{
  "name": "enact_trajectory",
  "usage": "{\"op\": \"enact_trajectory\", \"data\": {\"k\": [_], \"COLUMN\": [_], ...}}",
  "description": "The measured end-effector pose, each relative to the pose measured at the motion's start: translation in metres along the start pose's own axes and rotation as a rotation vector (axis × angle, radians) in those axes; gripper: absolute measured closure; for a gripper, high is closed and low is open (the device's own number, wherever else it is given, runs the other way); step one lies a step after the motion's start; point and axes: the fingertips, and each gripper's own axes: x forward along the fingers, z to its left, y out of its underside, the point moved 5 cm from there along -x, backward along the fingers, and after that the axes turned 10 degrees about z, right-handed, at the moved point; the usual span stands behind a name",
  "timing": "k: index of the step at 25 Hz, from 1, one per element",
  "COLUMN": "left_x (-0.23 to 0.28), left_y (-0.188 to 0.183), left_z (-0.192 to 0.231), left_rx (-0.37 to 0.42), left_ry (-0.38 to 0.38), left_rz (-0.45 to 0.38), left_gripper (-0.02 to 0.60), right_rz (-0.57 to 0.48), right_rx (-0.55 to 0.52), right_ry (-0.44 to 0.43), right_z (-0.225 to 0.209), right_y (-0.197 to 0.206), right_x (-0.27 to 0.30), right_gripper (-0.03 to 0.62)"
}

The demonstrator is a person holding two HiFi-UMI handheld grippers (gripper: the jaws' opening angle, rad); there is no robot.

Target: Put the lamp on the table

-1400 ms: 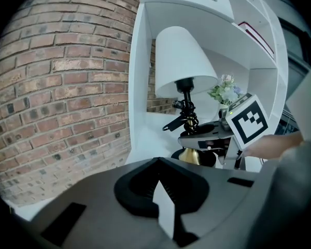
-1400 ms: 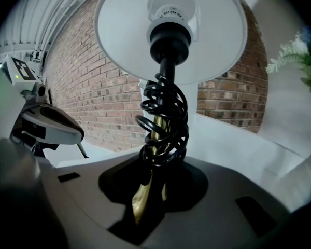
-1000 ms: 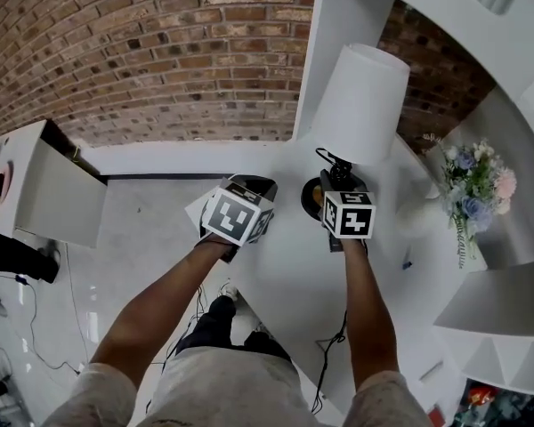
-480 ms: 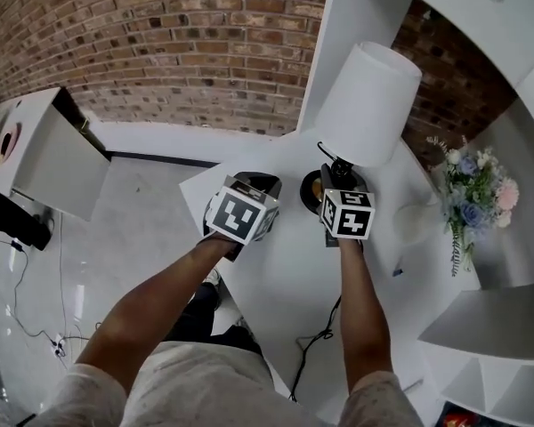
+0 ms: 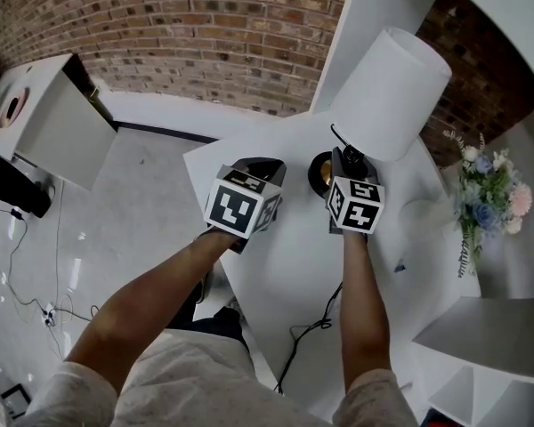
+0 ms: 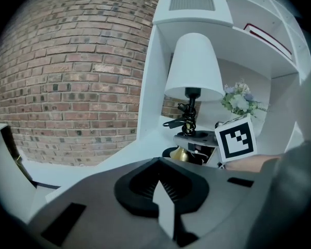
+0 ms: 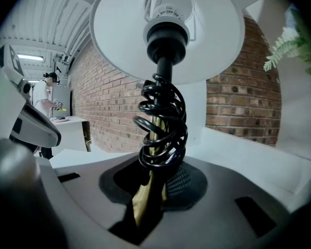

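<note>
At white table [image 5: 276,274] corner: my right gripper [image 5: 340,163] clamping lamp [image 5: 387,92] by brass stem [image 7: 142,198], jaws half closed on it, under coiled cord [image 7: 163,123]. Base [image 5: 319,173] hovering or resting at tabletop, contact unclear. My left gripper [image 5: 260,173] idling beside, jaws together, empty. Aiming: lower upright, let go only once base flat.

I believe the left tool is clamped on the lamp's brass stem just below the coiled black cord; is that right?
Not quite: it is the right tool that is clamped on the lamp's brass stem just below the coiled black cord, as the right gripper view shows. The left tool holds nothing.
</note>
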Motion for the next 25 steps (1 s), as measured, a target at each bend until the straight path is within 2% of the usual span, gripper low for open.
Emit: {"op": "enact_trajectory", "data": {"k": [10,21,25], "left_x": [-0.002,-0.002,-0.004], "left_y": [0.01,0.012,0.012], "left_z": [-0.006,-0.011,-0.01], "left_rx": [0.022,0.106,0.11], "left_ry": [-0.013,-0.012,-0.013], "left_rz": [0.013,0.02,0.012], "left_gripper": [0.586,0.586,0.586], "right_rz": [-0.065,-0.11,-0.116], "right_rx": [-0.01,-0.012,-0.003], "right_ry": [0.051,0.113,0.122], "right_z": [-0.005,-0.001,-0.002], "right_y": [0.002,0.009,0.01], "right_x": [0.002,0.009,0.01], "right_gripper": [0.502,0.503,0.502]}}
